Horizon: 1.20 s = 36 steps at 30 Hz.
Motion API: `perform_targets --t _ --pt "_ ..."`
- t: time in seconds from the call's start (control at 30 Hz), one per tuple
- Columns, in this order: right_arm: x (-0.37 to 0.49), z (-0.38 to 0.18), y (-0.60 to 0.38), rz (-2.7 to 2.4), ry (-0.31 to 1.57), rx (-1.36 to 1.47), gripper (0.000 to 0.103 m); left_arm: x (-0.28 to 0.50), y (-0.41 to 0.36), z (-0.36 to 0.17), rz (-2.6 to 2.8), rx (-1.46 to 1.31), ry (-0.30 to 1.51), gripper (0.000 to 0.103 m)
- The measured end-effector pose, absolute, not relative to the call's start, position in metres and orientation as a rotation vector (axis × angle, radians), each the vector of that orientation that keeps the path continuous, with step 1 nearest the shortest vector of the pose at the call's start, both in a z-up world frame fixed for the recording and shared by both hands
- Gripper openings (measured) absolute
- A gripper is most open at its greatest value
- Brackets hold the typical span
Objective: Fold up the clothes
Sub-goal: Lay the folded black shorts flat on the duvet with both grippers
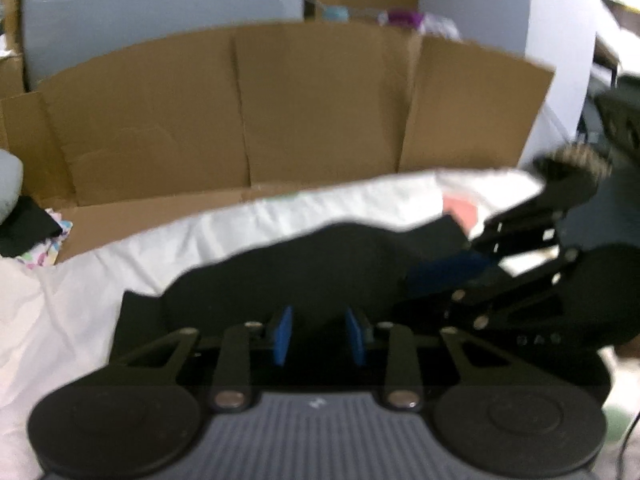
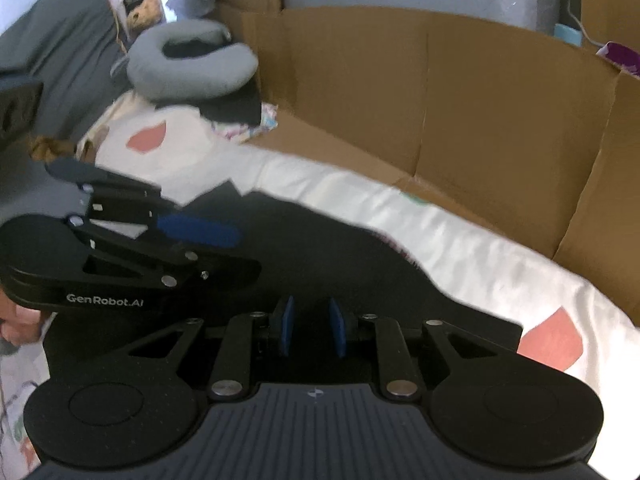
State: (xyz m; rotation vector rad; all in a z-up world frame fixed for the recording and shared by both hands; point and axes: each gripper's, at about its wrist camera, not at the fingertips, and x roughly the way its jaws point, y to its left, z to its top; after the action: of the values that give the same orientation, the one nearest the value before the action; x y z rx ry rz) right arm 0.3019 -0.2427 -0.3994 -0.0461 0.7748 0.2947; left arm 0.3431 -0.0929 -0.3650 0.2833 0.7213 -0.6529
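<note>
The black garment (image 1: 320, 272) lies lengthwise across the white sheet (image 1: 100, 280) — left claw (image 1: 320, 336) and right claw (image 2: 310, 330), pads apart, sit equally near

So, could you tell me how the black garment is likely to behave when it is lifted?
The black garment lies flat on the white sheet with wavy edges, so it is probably floppy and would sag when lifted. It looks thin, likely light. Being soft cloth, it would probably bunch rather than slide if pushed.
</note>
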Motion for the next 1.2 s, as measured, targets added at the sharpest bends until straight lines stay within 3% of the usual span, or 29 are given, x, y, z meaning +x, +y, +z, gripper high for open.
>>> perform_targets --t 0.23,0.37,0.6,0.73,0.83,0.87,0.97,1.2 --pt "0.307 -0.419 -0.254 0.262 0.831 -0.046 0.027 0.342 -0.099 -0.382 -0.645 0.356 0.714 0.032" --pt "0.299 -0.419 -0.266 0.245 0.832 -0.044 0.027 0.340 -0.088 -0.371 -0.624 0.352 0.714 0.019" --pt "0.277 -0.398 -0.275 0.217 0.801 -0.007 0.027 0.322 -0.062 -0.347 -0.626 0.231 0.701 0.018" --pt "0.263 -0.390 -0.269 0.248 0.785 -0.012 0.027 0.311 -0.069 -0.351 -0.645 0.221 0.726 0.023" --pt "0.256 -0.393 -0.260 0.279 0.800 -0.025 0.028 0.305 -0.074 -0.361 -0.642 0.227 0.751 0.042" --pt "0.254 -0.394 -0.257 0.289 0.805 -0.029 0.029 0.304 -0.075 -0.363 -0.640 0.229 0.754 0.044" --pt "0.254 -0.401 -0.249 0.306 0.819 -0.050 0.037 0.308 -0.075 -0.372 -0.624 0.247 0.775 0.044" --pt "0.248 -0.411 -0.250 0.299 0.840 -0.084 0.038 0.305 -0.061 -0.375 -0.620 0.299 0.796 0.043"
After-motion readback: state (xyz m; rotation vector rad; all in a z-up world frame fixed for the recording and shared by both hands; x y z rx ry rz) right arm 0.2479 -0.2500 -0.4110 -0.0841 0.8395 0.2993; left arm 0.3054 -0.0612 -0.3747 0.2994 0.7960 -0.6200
